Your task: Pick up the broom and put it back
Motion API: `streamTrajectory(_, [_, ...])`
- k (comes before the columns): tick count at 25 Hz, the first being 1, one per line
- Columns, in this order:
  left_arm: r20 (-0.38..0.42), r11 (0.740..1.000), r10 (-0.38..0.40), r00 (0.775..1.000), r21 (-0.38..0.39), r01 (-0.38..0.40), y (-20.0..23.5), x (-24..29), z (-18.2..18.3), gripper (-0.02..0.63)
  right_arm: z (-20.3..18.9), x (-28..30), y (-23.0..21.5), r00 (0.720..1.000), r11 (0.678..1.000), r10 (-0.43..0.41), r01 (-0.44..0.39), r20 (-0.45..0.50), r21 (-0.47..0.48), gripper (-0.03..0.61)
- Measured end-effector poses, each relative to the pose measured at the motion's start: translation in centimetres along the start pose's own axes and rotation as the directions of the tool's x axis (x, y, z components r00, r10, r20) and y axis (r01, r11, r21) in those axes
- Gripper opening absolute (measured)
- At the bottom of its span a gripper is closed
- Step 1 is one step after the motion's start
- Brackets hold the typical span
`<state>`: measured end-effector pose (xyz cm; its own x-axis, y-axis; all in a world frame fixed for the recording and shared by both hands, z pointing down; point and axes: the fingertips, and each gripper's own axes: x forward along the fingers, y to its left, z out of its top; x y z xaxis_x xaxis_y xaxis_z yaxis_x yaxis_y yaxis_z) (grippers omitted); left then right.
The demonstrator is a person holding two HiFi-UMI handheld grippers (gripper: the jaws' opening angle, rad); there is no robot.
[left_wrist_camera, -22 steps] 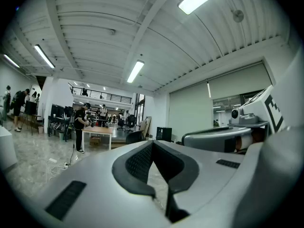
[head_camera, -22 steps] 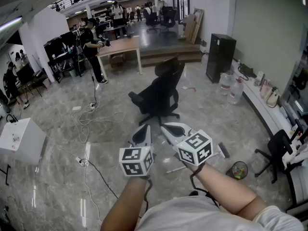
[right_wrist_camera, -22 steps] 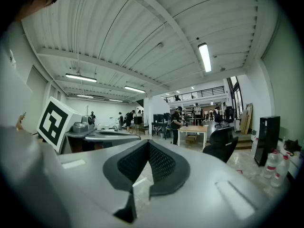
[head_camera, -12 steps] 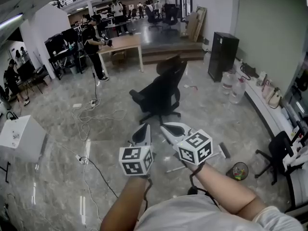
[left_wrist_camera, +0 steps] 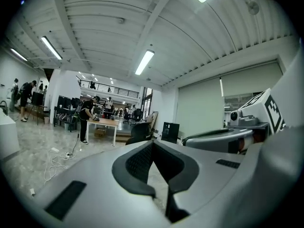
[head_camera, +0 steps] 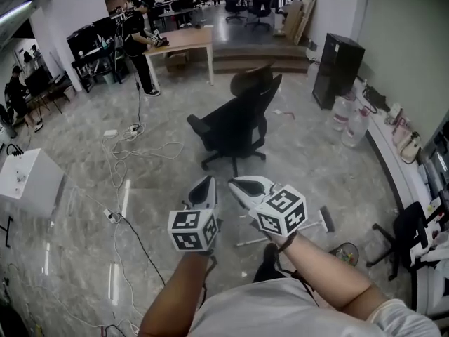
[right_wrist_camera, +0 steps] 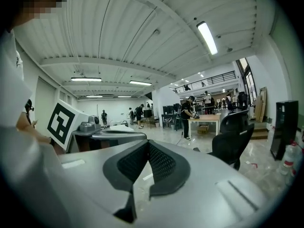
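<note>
The broom lies on the marble floor in the head view, its pale handle (head_camera: 247, 242) running right to a dark head (head_camera: 327, 219), partly hidden behind my right hand. My left gripper (head_camera: 205, 184) and right gripper (head_camera: 234, 182) are held side by side at waist height above the floor, pointing forward. Neither touches the broom. In the left gripper view the left gripper (left_wrist_camera: 153, 144) has its pads meeting at the tip, with nothing between them. The right gripper (right_wrist_camera: 148, 143) in its own view is likewise shut and empty.
A black office chair (head_camera: 235, 128) stands just ahead. Cables (head_camera: 133, 153) trail over the floor at left, near a white box (head_camera: 28, 181). A small bin (head_camera: 345, 253), another chair (head_camera: 407, 230), water bottles (head_camera: 354, 125) and a black cabinet (head_camera: 337, 62) line the right side. A person (head_camera: 140, 41) stands at a far table.
The head view has shifted forward: the office chair and table sit closer and the broom lies nearer my feet. Both grippers keep the same shut pose side by side.
</note>
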<state>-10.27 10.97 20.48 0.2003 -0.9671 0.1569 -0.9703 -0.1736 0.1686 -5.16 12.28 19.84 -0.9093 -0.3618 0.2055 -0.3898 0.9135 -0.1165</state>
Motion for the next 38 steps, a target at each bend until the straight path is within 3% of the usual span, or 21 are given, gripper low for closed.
streamTrajectory(4, [-0.025,0.998,0.055,0.998,-0.023,-0.056,2.2,7.7,-1.8,0.005,-2.3,3.9,-7.3,0.993,0.996,0.092,-0.091,-0.072,0.011,0.003])
streamTrajectory(7, [-0.068,0.991,0.117,0.991,-0.051,-0.121,4.6,13.3,-4.1,0.005,-5.1,7.1,-12.5,0.973,0.983,0.18,-0.181,-0.144,0.009,0.003])
streamTrajectory(11, [-0.15,0.971,0.213,0.965,-0.081,-0.227,8.1,18.2,-8.9,0.005,-11.3,11.4,-16.7,0.907,0.945,0.321,-0.327,-0.272,0.026,0.005])
streamTrajectory(17, [-0.257,0.94,0.279,0.925,-0.123,-0.318,16.3,22.5,-19.2,0.005,-24.5,18.8,-20.1,0.798,0.902,0.391,-0.432,-0.459,0.019,0.015])
streamTrajectory(21, [-0.343,0.917,0.283,0.896,-0.177,-0.358,21.2,22.7,-28.7,0.005,-35.8,22.3,-20.7,0.69,0.881,0.407,-0.47,-0.599,0.057,0.055])
streamTrajectory(26, [-0.419,0.9,0.269,0.867,-0.211,-0.381,26.7,22.1,-42.0,0.005,-53.5,26.3,-22.1,0.539,0.857,0.357,-0.513,-0.763,0.038,0.097])
streamTrajectory(32, [-0.509,0.891,0.209,0.835,-0.253,-0.377,29.2,21.8,-59.0,0.005,-74.3,27.9,-21.7,0.335,0.785,0.314,-0.618,-0.888,0.044,0.123])
streamTrajectory(35, [-0.535,0.885,0.187,0.824,-0.272,-0.377,29.9,22.0,-66.7,0.005,-83.1,28.2,-20.9,0.268,0.757,0.303,-0.65,-0.914,0.06,0.124])
streamTrajectory(38, [-0.546,0.882,0.176,0.819,-0.282,-0.377,31.1,22.4,-74.4,0.005,-92.0,28.9,-19.8,0.229,0.743,0.283,-0.667,-0.931,0.061,0.123])
